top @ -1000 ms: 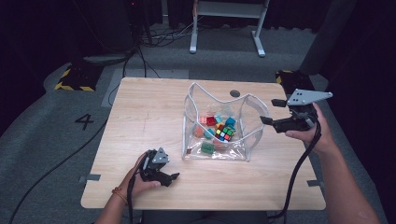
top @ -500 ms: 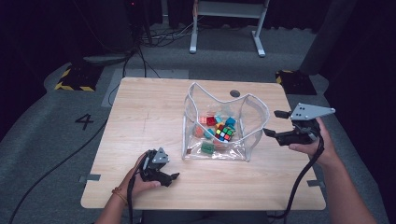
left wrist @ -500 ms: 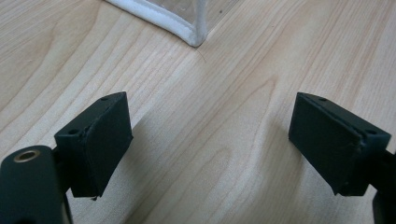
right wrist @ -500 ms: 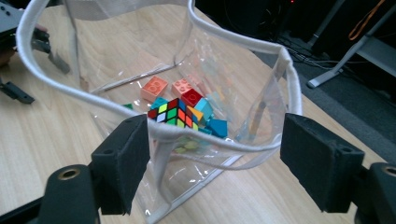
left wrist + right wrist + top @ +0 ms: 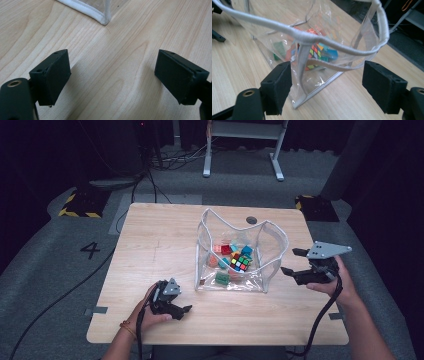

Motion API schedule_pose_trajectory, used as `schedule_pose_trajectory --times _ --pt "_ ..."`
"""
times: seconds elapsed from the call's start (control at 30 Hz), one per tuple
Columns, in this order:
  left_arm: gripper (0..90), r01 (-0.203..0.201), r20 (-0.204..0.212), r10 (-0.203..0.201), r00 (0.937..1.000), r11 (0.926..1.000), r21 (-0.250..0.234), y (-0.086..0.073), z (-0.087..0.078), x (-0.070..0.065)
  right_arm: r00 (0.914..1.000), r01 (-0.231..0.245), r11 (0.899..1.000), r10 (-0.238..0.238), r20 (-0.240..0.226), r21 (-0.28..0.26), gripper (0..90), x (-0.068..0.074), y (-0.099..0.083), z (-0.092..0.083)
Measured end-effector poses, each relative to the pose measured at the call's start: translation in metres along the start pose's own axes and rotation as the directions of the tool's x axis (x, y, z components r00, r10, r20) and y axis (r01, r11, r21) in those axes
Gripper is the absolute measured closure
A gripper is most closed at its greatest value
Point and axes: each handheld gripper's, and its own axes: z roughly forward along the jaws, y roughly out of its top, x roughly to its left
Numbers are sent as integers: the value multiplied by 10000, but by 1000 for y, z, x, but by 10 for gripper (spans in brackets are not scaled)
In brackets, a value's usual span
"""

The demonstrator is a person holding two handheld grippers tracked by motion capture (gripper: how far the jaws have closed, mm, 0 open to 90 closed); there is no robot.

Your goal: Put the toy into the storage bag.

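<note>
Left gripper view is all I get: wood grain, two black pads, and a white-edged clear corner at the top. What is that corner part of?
Observer: A clear plastic bag with white trim, standing open in the middle of the table.
Operator: Anything inside it?
Observer: Yes, small coloured blocks and a puzzle cube lie on its bottom.
Operator: And what is the other hand doing?
Observer: The right claw is off the bag's right side, jaws wide, pointed at the bag and not touching it.
</note>
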Motion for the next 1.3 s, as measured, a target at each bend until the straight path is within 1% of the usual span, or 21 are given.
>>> schedule_pose_trajectory --times 0.1,0.13,0.27,0.3,0.33,0.37,0.43,0.57,0.63,0.7,0.73,0.8,0.87,0.93,1.0,1.13,1.23,1.3 --pt "134 34 -8 -34 10000 10000 -32 0 0 0 10000 69 9998 -70 35 168 245 1 -6 5" --pt "134 6 -6 -6 10000 10000 -8 0 0 0 10000 -7 9996 5 57 274 245 2 -9 6" --pt "134 5 -9 -5 10000 10000 -24 0 0 0 10000 15 9988 -19 80 491 245 3 -17 11" --pt "134 8 -3 -8 10000 10000 -24 0 0 0 10000 -51 9985 48 58 548 245 3 -19 12" --pt "134 37 -3 -37 10000 10000 -31 0 0 0 9999 -66 9985 60 107 543 245 4 -21 13" --pt "134 32 -5 -32 10000 10000 -33 0 0 0 10000 -11 9984 8 66 574 245 3 -22 13" --pt "134 28 -4 -28 10000 10000 -45 0 0 0 10000 -79 9978 77 46 652 244 4 -25 15" --pt "134 27 -9 -27 10000 10000 -32 0 0 0 10000 -55 9962 50 62 868 244 5 -32 18" --pt "134 27 -10 -27 10000 10000 -26 0 0 0 9999 -128 9944 117 116 1046 242 6 -37 20" --pt "134 30 -2 -30 10000 10000 -25 0 0 0 9999 -89 9938 82 62 1105 242 6 -40 22" --pt "134 26 -8 -26 10000 10000 -26 0 0 0 9999 -141 9930 130 103 1172 242 7 -42 23" --pt "134 7 -6 -7 10000 10000 -15 0 0 0 9999 -86 9921 71 128 1248 242 7 -46 24" --pt "134 18 -3 -18 10000 10000 -18 0 0 0 9998 -160 9906 148 98 1361 240 8 -50 26" --pt "134 6 -1 -6 10000 10000 -15 0 0 0 9999 -100 9894 91 71 1448 239 9 -53 28" --pt "134 18 -4 -19 10000 10000 -17 0 0 0 9998 -179 9869 174 48 1601 237 11 -57 31" --pt "135 25 -8 -25 10000 10000 -25 0 0 0 10000 -90 9832 90 10 1821 234 12 -66 35" --pt "134 15 -8 -15 10000 10000 -32 0 0 0 9998 -188 9802 189 16 1971 231 14 -72 38" --pt "134 20 -10 -20 10000 10000 -34 0 0 0 9999 -153 9773 163 -33 2111 231 14 -77 39"
